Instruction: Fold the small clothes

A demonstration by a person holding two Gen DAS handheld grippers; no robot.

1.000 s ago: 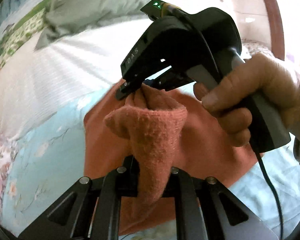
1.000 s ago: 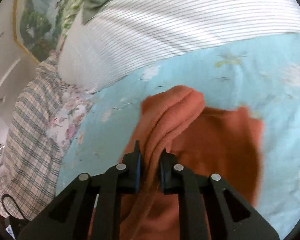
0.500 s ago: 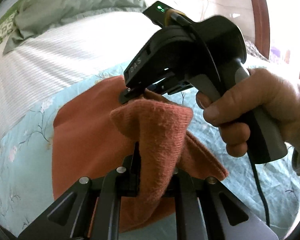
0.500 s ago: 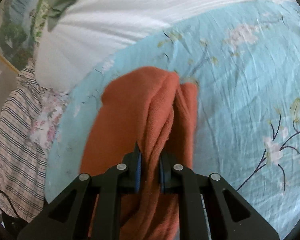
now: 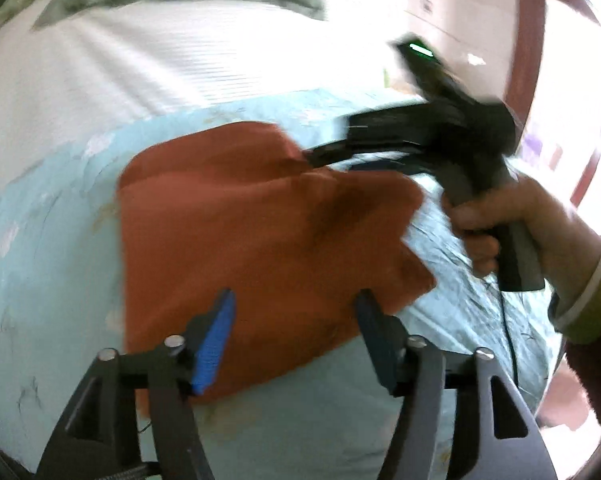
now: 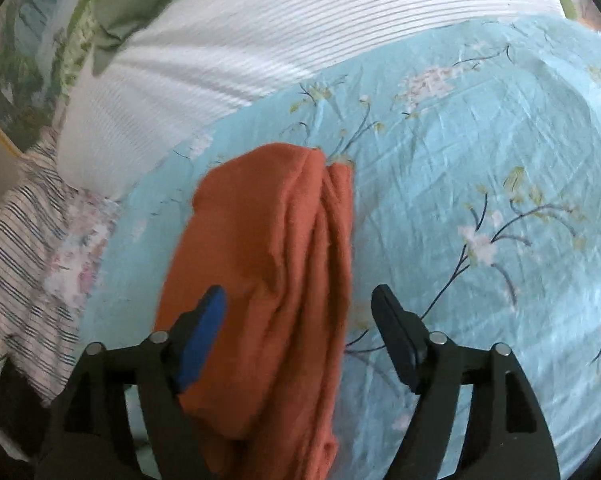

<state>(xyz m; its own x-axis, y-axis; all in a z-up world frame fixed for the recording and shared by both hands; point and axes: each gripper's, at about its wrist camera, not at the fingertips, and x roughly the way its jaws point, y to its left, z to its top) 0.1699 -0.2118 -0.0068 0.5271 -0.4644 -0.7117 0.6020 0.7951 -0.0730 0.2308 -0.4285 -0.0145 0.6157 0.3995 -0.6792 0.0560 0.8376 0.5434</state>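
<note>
Both sets of jaws are opening: the left gripper (image 5: 294, 336) spreads wide above the rust-orange knit garment (image 5: 260, 240), pads off the cloth, and the right gripper (image 6: 300, 332) parts too, the bunched folds (image 6: 284, 264) lying loose between its blue-padded fingers (image 6: 200, 340). That fuzzy, soft-napped piece lies on the pale blue floral bedsheet (image 6: 480, 140), doubled over into a rough rectangle with a ragged corner. Behind it sits a ribbed white pillow (image 6: 280, 32). A hand (image 5: 516, 220) grips the right gripper's handle, blurred
</note>
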